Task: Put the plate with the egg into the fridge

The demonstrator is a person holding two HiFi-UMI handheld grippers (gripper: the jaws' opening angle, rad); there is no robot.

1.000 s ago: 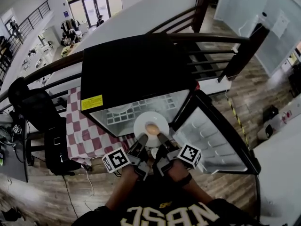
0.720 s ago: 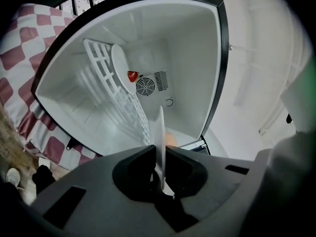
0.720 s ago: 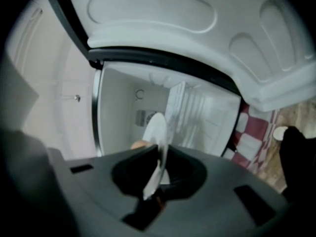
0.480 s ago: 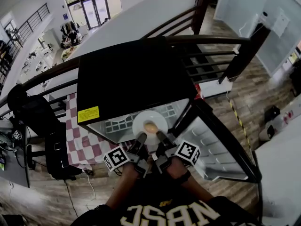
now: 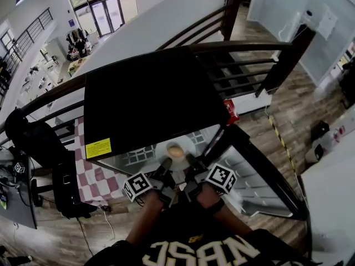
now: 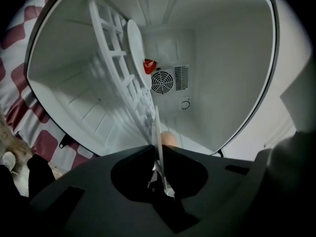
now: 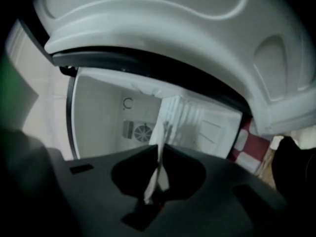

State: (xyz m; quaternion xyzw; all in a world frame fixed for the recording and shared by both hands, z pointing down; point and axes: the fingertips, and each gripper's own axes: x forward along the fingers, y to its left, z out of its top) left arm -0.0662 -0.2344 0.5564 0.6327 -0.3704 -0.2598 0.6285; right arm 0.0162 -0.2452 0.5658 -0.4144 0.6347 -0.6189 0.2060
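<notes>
Both grippers (image 5: 166,163) (image 5: 191,160) pinch the thin, round white plate (image 5: 162,149).

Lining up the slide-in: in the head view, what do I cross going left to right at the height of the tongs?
Chair → checked cloth → left tongs → plate → right tongs → fridge door, which stands open.

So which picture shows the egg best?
The head view: the egg sits in plain sight on the white plate, seen from above. The left gripper view shows only a sliver of egg behind the plate's edge. The right gripper view shows the plate edge-on, no egg.
</notes>
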